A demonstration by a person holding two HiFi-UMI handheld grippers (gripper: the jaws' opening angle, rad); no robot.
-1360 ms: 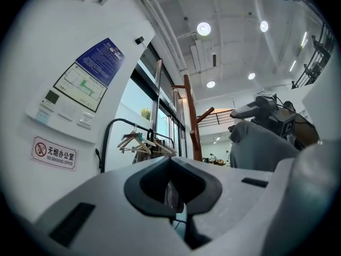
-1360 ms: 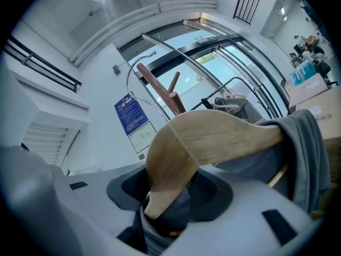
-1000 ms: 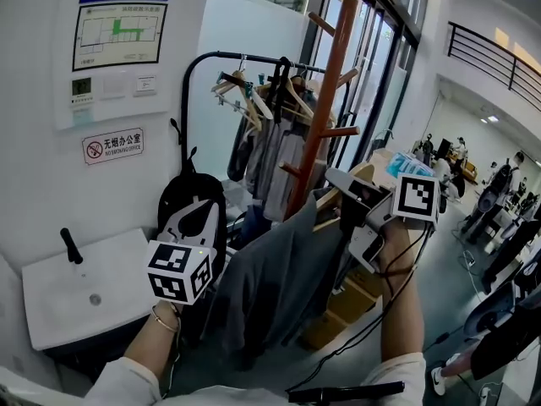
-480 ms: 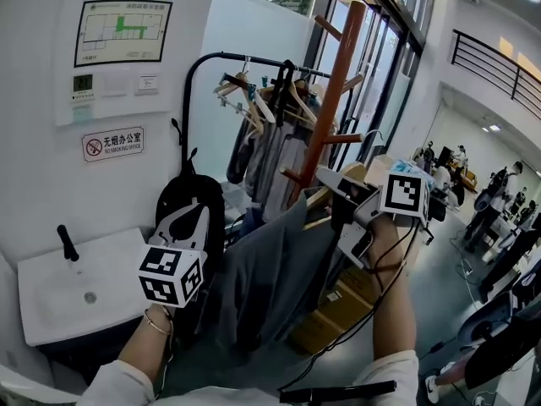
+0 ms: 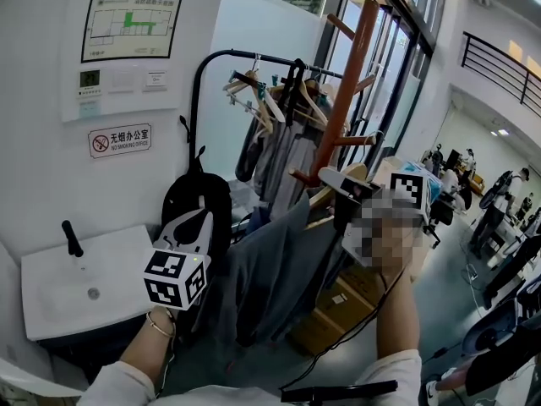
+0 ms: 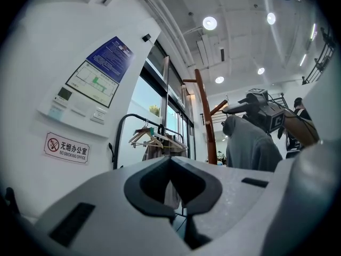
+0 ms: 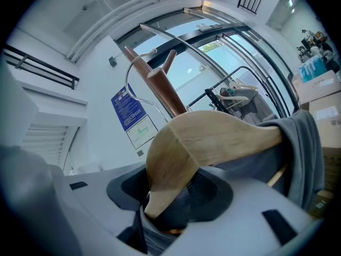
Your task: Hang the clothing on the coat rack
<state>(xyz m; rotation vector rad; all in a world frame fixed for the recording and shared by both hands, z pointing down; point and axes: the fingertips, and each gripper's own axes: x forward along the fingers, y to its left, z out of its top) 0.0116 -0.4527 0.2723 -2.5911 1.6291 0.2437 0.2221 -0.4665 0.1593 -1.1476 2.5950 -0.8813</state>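
Note:
The brown wooden coat rack (image 5: pixel 348 79) stands right of centre, its pegs sticking out. My right gripper (image 5: pixel 340 191) is shut on a wooden hanger (image 7: pixel 213 137) just right of the pole, at the height of a lower peg (image 5: pixel 302 177). A grey garment (image 5: pixel 270 269) hangs from the hanger. Its metal hook (image 7: pixel 133 76) curves up beside the pole (image 7: pixel 160 89). My left gripper (image 5: pixel 193 225) is held low at the left, away from the garment. Its jaws (image 6: pixel 170 161) are shut with nothing between them.
A black clothes rail (image 5: pixel 254 57) with hangers and clothes stands behind the rack. A black backpack (image 5: pixel 199 197) hangs under it, next to a white basin (image 5: pixel 51 290). Cardboard boxes (image 5: pixel 347 299) lie on the floor. People stand far off at the right.
My right gripper has carried the hanger and garment slightly nearer the rack's pole. My left gripper has sunk a little. Neither grip has changed.

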